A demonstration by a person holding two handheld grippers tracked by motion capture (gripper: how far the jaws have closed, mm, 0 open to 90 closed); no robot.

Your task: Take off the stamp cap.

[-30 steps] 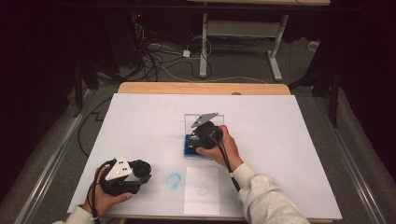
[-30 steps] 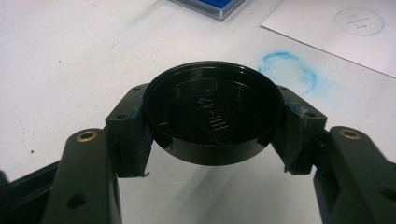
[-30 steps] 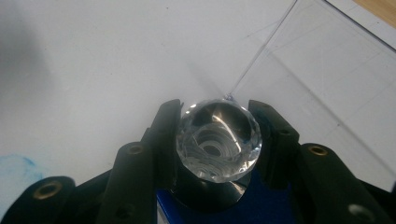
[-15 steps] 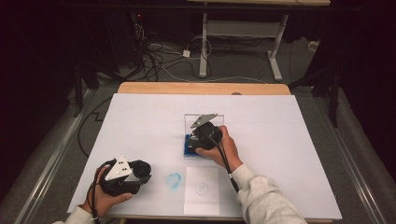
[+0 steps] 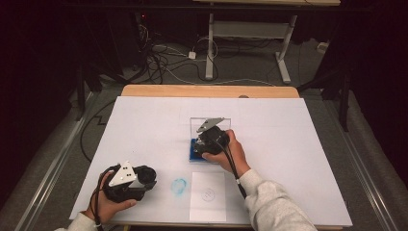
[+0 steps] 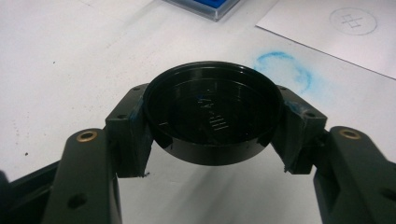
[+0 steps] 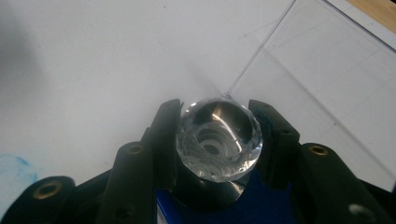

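The job looks like stamping: the right hand-held gripper (image 5: 210, 139) is closed on a stamp (image 7: 218, 140), its black jaws clamped on either side of the clear faceted knob at the stamp's top, and it holds the stamp upright with its dark base down on the blue ink pad (image 5: 196, 153). In the right gripper view the blue of the pad shows directly under the base, so the stamp seems to be pressed into the ink, though whether it bears down fully cannot be told. The pad lies near the middle of the white desk (image 5: 144, 125), with its clear lid (image 5: 219, 121) open just behind it. The left hand-held gripper (image 5: 144, 179) rests near the front left of the desk, closed on a round black cap (image 6: 212, 116), probably the stamp's cover, gripped across its width and lifted a little off the surface. Between the two grippers, toward the front edge, lies a sheet of paper (image 5: 208, 195) with a faint round mark (image 5: 208, 194) already on it, and just beside the sheet's left edge a blue ring smear (image 5: 179, 186) sits on the desk itself. So the step in hand is inking. The next move likely calls for lifting the stamp straight off the pad, carrying it toward the person to the paper, and setting it down flat on the sheet rather than on the desk, with even pressure and no sideways slide, so the print comes out clean.
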